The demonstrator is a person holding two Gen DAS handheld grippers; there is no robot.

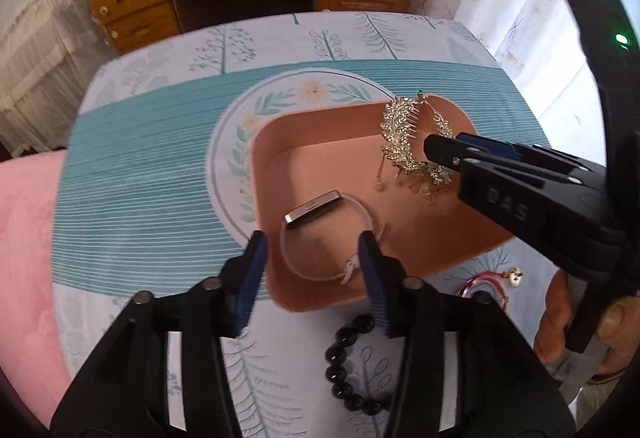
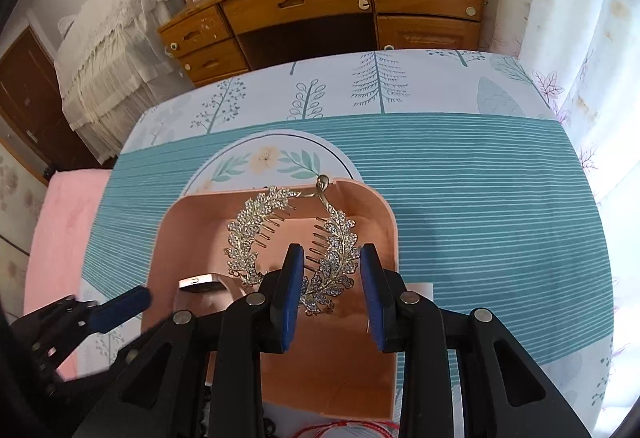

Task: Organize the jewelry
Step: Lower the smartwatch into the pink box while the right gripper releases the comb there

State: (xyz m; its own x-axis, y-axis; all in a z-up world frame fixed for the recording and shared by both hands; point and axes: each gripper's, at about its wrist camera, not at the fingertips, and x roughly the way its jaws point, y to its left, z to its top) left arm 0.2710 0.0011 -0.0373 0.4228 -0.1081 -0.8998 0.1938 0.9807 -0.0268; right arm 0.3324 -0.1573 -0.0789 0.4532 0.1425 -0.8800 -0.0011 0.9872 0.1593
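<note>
jewelry first. from my left tongs' camera, my left tongs (image 1: 312, 258) are partly open, over the near end of the pink tray (image 1: 320, 141). nothing is squeezed in them. a watch (image 1: 316, 211) with a see-through band lies on the tray floor under them, loose. its silver face is long and thin and runs from near left to far right. the band makes a ring that curls back toward me, and the right finger (image 1: 372, 266) is right by the clasp. i cannot tell if it touches. my right tongs (image 1: 436, 151) come in from the right, held by a hand (image 1: 576, 322). they hold a sparkly leaf comb (image 1: 404, 141) above the far right part of the tray. little chains hang down from it. a black bead bracelet (image 1: 348, 366) and a red string bracelet (image 1: 486, 284) lie on the tablecloth (image 1: 160, 165), near me, outside the tray.

from my right tongs' camera, my right tongs (image 2: 332, 290) are open only a little, with the right leaf branch of the comb (image 2: 280, 234) between the blue pads. the comb is shaped like a horseshoe. its closed top points away from me, at the tray's (image 2: 192, 222) far rim, and its two ends point back at me. it is gold with shiny stones and short teeth inside. the watch (image 2: 200, 284) peeks out at the left, close to my left tongs (image 2: 120, 308).
</note>
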